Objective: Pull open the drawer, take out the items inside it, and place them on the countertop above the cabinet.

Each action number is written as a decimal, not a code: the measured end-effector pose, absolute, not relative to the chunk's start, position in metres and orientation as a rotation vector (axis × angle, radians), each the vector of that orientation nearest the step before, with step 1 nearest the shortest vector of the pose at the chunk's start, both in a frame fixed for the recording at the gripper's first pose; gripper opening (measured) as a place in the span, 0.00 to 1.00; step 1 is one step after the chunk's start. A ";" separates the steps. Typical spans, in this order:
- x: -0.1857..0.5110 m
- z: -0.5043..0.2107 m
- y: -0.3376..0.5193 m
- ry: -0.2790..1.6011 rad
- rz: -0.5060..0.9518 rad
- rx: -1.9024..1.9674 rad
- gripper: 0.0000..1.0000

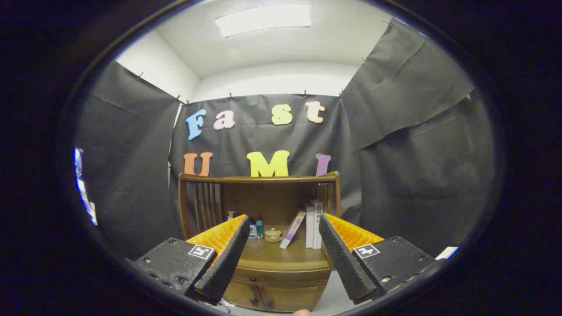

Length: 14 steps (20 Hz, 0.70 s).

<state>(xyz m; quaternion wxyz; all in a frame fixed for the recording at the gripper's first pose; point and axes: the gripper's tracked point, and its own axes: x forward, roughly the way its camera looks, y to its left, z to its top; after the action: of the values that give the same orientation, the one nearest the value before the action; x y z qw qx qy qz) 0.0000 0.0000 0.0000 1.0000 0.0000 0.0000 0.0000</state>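
Tool (283,221): two ribbed fingers spread wide apart, nothing between them, touching nothing; held in the air short of the cabinet, pointing at it.

Left finger (224,259): its tip lines up with the left part of the counter.

Small brown wooden cabinet (259,206): stands against the black cloth wall, beyond and between the fingers. It has a curved top rail, slatted side panels and an open shelf space above the counter.

Brown wooden counter (281,254): the flat surface in that open space, seen in the gap between the fingers. Items on it, left to right:
- small blue-and-white container (252,230), just beside the left fingertip;
- small teal bottle (260,228), upright, next to it;
- low round cream-coloured jar with lid (273,235), near the middle;
- thin book with purple cover (293,229), leaning to the right;
- upright white books (313,224), just beside the right fingertip.

Shallow wooden drawer with small dark knob (281,277): directly under the counter's front edge, closed flush; contents hidden.

Pair of lower cabinet doors with dark handles (263,302): below the drawer, shut.

Right finger (344,259): its tip lines up with the right edge of the cabinet.
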 end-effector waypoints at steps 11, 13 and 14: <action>-0.004 0.004 -0.012 0.002 0.017 0.000 1.00; -0.005 0.000 -0.012 0.008 0.018 -0.004 1.00; -0.005 -0.001 -0.012 0.012 0.020 0.004 1.00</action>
<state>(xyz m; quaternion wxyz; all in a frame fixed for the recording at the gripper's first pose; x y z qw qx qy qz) -0.0054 -0.0117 -0.0011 0.9999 0.0021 0.0058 0.0099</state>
